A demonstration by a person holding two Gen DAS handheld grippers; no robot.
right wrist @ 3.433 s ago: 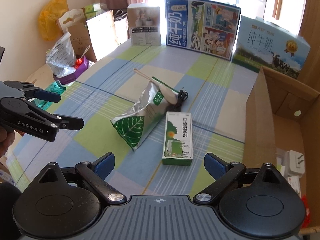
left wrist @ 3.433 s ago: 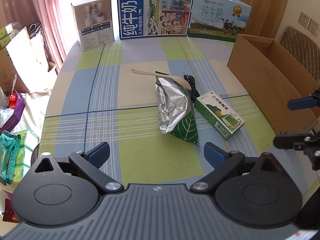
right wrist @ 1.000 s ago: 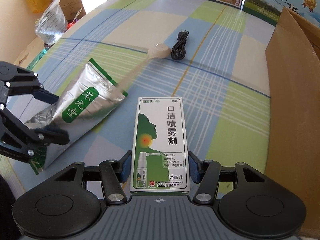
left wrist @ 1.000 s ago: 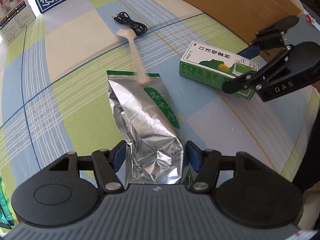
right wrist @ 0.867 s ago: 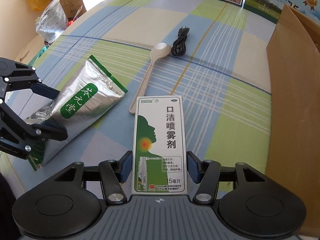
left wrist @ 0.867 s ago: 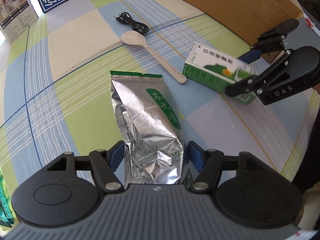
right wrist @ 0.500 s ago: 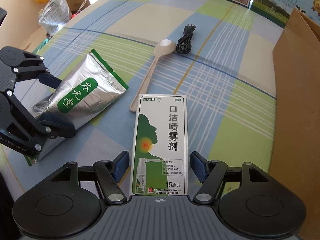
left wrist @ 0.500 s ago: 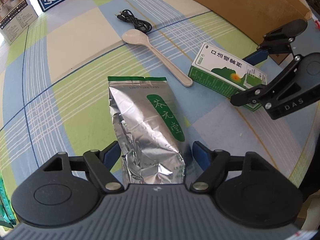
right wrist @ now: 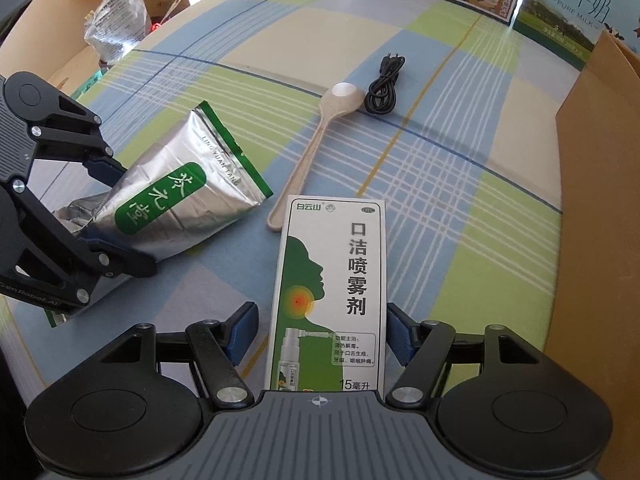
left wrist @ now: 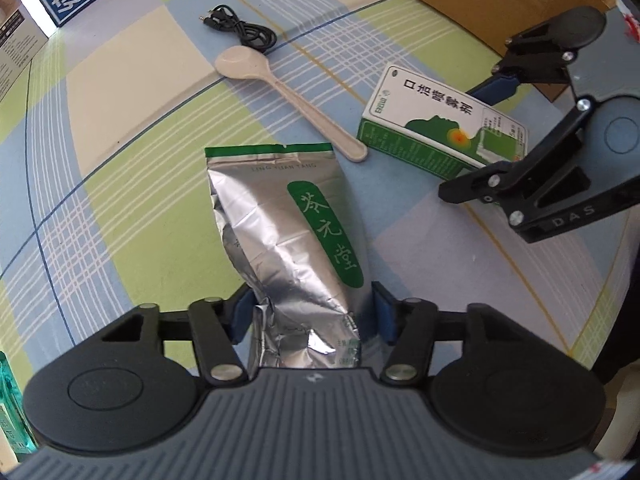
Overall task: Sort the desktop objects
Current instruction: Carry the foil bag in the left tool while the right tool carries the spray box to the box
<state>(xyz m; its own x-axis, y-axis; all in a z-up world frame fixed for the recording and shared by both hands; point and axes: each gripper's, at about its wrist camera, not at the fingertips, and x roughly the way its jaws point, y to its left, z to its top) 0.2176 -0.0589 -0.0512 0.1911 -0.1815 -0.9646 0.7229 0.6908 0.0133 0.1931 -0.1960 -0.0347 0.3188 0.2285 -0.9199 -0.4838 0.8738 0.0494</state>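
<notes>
My left gripper [left wrist: 311,316] is shut on the bottom of a silver foil pouch [left wrist: 288,224] with a green label, which it holds above the checked tablecloth; the pouch also shows in the right wrist view [right wrist: 180,196]. My right gripper [right wrist: 322,334] holds a green and white spray box [right wrist: 332,288] between its pads, with a small gap at the left pad. The box also shows in the left wrist view [left wrist: 436,132]. A beige spoon [right wrist: 320,136] and a coiled black cable [right wrist: 384,84] lie on the table beyond both.
An open cardboard box [right wrist: 600,184] stands at the right edge of the table. Milk cartons [right wrist: 560,4] and a white box line the far edge. Bags [right wrist: 116,24] lie off the table to the left.
Both grippers have closed on their objects and lifted them back toward me. The spoon slid off the pouch onto the table.
</notes>
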